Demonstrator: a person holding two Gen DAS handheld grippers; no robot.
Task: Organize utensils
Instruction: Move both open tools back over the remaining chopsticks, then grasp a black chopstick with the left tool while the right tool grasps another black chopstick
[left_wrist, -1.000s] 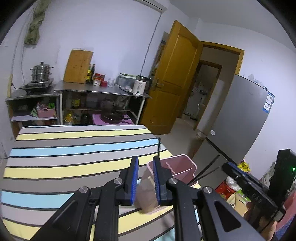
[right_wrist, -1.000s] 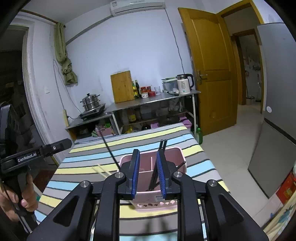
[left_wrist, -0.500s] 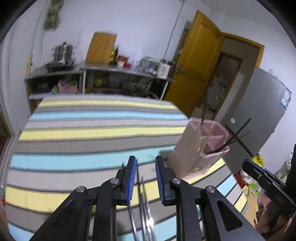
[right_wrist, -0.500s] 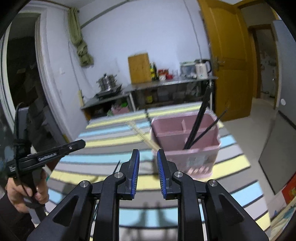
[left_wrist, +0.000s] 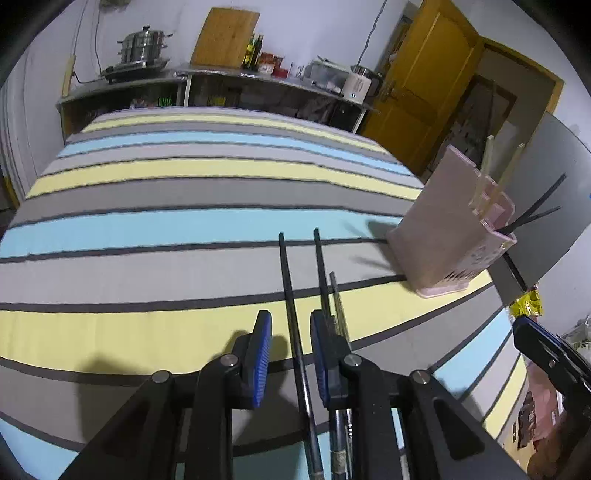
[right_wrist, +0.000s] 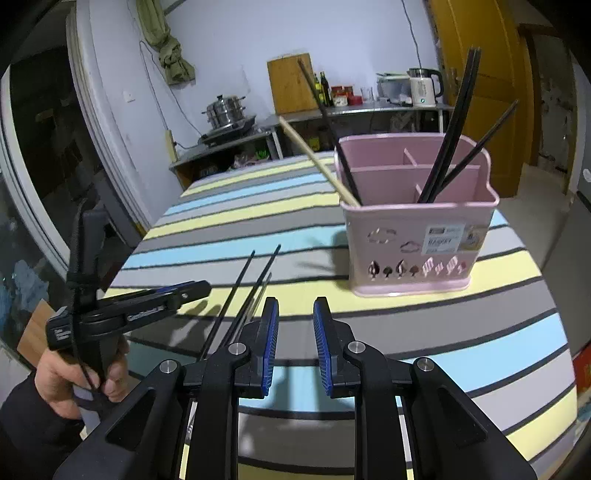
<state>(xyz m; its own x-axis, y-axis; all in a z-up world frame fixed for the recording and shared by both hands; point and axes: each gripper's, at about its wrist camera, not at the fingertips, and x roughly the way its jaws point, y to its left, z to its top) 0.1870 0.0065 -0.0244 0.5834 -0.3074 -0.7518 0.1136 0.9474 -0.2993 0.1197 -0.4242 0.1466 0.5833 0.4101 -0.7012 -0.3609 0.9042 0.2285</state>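
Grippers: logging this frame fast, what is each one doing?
Left gripper: open, straddling a black chopstick lying on the striped tablecloth.
Right gripper: open, empty.

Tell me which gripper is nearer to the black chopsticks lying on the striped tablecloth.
Left. The left gripper sits right over the black chopsticks, one running between its open fingers. The right gripper hangs beside them, empty, facing the pink holder.

The left claw (left_wrist: 290, 354) is held low, its blue pads parted. The right claw (right_wrist: 295, 343) is likewise spread, nothing gripped. The left handle is gripped by a hand (right_wrist: 77, 373).
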